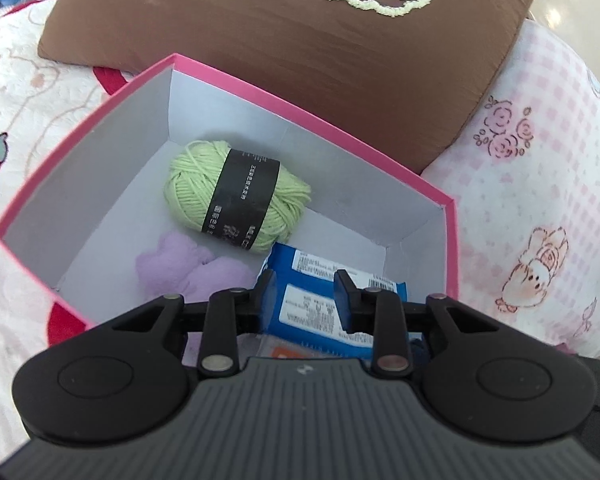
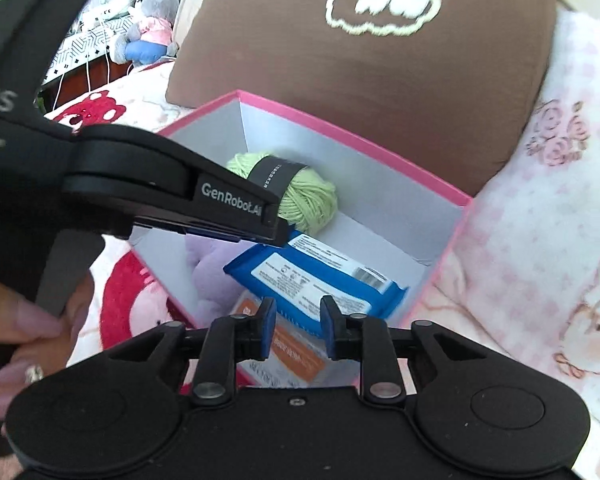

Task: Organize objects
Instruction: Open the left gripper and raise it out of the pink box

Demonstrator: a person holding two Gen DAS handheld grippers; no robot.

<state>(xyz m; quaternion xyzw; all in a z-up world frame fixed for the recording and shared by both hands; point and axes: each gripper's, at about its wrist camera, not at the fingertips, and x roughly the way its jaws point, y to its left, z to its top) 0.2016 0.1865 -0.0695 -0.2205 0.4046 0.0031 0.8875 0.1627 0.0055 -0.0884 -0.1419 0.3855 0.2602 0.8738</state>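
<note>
A pink box with a white inside sits on the bed. In it lie a green yarn ball with a black band, a purple plush and a blue packet. An orange-and-white packet lies under the blue packet. My left gripper is open above the blue packet, over the box's near side; it also shows from the side in the right wrist view. My right gripper is open over the box's near edge, empty.
A brown pillow with a cloud design leans behind the box. The bed has a pink patterned sheet. Plush toys and cables sit on a far table at upper left of the right wrist view.
</note>
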